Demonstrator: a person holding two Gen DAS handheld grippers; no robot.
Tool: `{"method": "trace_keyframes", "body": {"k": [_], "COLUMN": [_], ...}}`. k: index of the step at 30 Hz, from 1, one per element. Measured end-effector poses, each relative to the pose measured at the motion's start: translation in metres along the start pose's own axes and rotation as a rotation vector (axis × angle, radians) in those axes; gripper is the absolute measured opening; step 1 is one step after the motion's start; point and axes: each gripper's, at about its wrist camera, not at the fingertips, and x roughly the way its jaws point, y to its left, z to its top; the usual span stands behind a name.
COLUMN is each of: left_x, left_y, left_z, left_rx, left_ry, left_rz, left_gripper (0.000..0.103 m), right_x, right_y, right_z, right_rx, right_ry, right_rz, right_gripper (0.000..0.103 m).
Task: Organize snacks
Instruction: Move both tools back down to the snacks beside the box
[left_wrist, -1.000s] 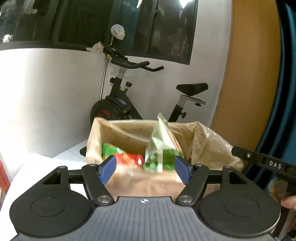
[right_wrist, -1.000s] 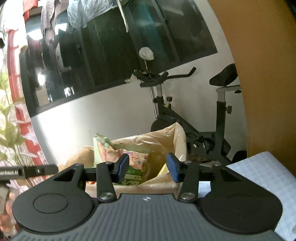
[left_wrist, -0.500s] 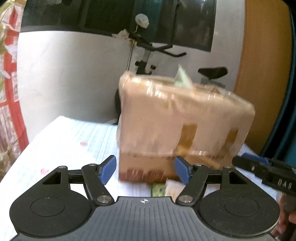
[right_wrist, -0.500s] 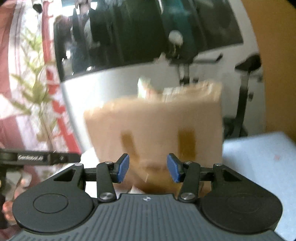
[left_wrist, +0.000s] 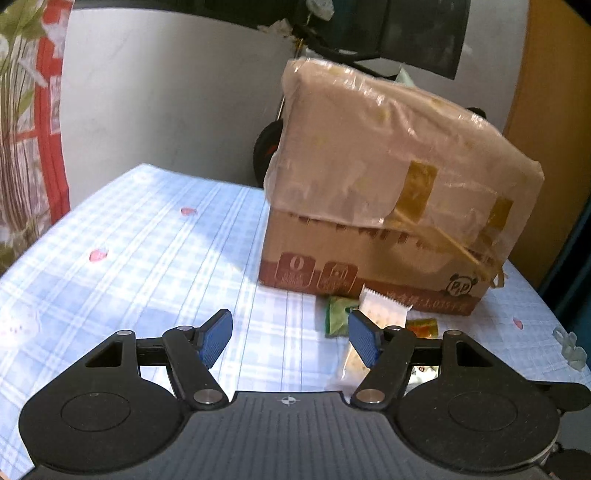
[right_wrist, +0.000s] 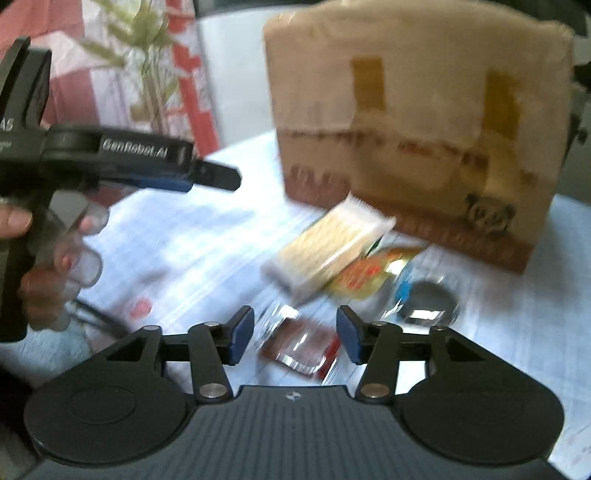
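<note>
Both tongs (left_wrist: 290, 338) (right_wrist: 295, 334) empty, right opening; lower now, facing box (left_wrist: 388, 192) front.

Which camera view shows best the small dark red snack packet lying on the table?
The right wrist view: the dark red packet lies whole, though blurred, on the tablecloth, just ahead of that gripper's jaws. In the left wrist view I cannot find it; it is probably hidden behind that gripper's body.

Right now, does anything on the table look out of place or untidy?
Yes. Several snack packets lie loose in a heap on the tablecloth, in front of the cardboard box instead of inside it.
</note>
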Motion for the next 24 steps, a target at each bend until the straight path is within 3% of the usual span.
{"method": "trace_keyframes", "body": {"k": [6,12,17,24], "left_x": [0.014,0.017,0.019,0.020], "left_y": [-0.001,-0.004,-0.001,0.006], "left_z": [-0.010,-0.015,-0.016,-0.016], "left_rx": [-0.003,0.015,0.006,-0.027], "left_ry": [0.046,0.068,0.090,0.101], "left_rz": [-0.019,-0.036,-0.028,-0.010], "left_gripper": [0.071,0.071,0.071,0.070], "right_x": [0.004,0.013,0.025,0.040], "right_y": [0.005,0.001,0.007,0.016], "right_z": [-0.012,-0.013,-0.001,0.010], "right_rx": [-0.107,-0.076,-0.100,-0.239], "right_ry": [0.092,0.075,0.093,0.106], "right_rz": [-0.071,-0.107,-0.102,-0.077], "right_gripper": [0.067,0.070,0.070,0.072]}}
